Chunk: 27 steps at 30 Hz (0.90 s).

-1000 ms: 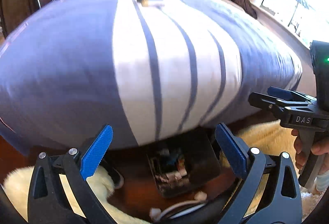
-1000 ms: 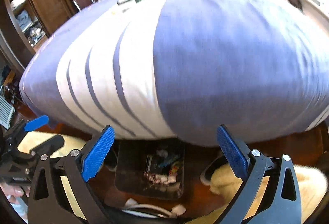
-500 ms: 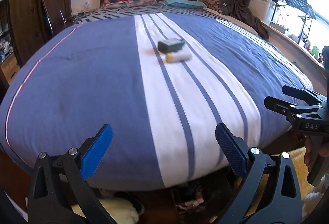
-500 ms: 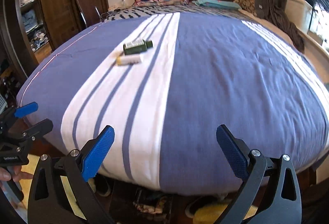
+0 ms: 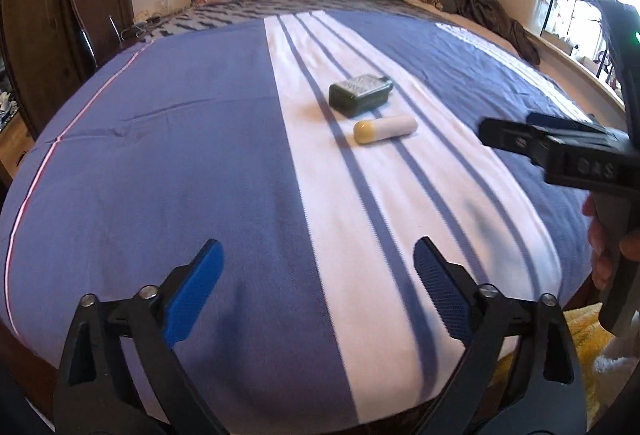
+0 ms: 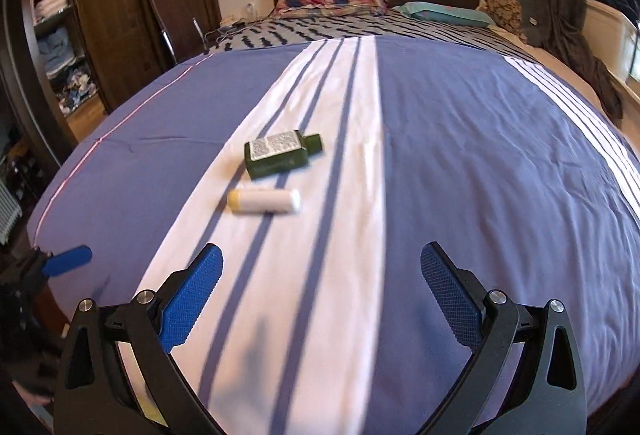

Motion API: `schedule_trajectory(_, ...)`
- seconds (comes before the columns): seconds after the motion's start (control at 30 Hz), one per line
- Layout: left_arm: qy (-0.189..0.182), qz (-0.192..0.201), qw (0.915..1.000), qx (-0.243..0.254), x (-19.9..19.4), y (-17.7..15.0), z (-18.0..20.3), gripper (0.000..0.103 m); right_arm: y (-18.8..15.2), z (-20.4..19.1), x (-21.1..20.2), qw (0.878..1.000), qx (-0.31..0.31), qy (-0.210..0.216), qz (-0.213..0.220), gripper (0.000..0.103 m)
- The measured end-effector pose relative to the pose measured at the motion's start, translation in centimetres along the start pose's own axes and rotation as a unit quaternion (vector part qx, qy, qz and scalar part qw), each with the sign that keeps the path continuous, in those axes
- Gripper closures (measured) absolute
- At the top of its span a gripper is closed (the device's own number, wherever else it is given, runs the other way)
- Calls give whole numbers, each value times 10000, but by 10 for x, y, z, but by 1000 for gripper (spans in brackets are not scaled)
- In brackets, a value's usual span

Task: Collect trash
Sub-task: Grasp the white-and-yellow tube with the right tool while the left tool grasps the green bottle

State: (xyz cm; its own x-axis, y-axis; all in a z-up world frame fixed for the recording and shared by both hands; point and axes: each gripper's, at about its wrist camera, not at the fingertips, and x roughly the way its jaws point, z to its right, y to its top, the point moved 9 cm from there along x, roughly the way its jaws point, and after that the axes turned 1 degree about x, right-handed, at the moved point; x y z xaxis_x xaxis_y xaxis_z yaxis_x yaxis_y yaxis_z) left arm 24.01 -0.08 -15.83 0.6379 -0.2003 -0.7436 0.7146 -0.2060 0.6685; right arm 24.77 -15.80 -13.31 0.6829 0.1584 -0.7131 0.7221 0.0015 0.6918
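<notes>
Now I am on the approach, nothing picked up yet. My left gripper (image 5: 316, 273) has just been closing slightly yet stands spread and empty; my right gripper (image 6: 322, 275) is spread too, both tilted down over the bed (image 6: 500, 163). Ahead, just beside each other, lie a green bottle (image 6: 280, 153) and a white tube (image 6: 266, 201), probably lip balm. Next I must reach forward and straddle one.

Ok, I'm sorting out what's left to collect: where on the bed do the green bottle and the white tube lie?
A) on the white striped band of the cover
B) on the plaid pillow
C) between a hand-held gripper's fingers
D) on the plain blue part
A: the green bottle and the white tube lie side by side on the cover's white striped band.
</notes>
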Motion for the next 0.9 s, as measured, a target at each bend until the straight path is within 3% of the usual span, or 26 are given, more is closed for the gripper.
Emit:
schedule_trajectory(0.1,-12,-65,10000,5,9,2,-6,17,6,-14,25,9998,-23,98,-175,4)
schedule_trajectory(0.27,-57,-161,9999,28,21,6,-13,20,12,-34,63,9985,-95,107,-524,20)
schedule_trajectory(0.43,-65,-253,9996,91,32,10,-20,20,11,-49,87,9969,-233,36,-755,24)
schedule_trajectory(0.5,-56,-282,9995,86,36,11,-24,20,9,-52,92,9964,-303,-66,-791,34)
schedule_trajectory(0.7,-171,-319,9993,63,45,23,-26,20,11,-48,90,9971,-280,2,-713,34)
schedule_trajectory(0.9,-219,-362,9989,191,62,43,-17,20,30,-20,80,9987,-154,-87,-480,34)
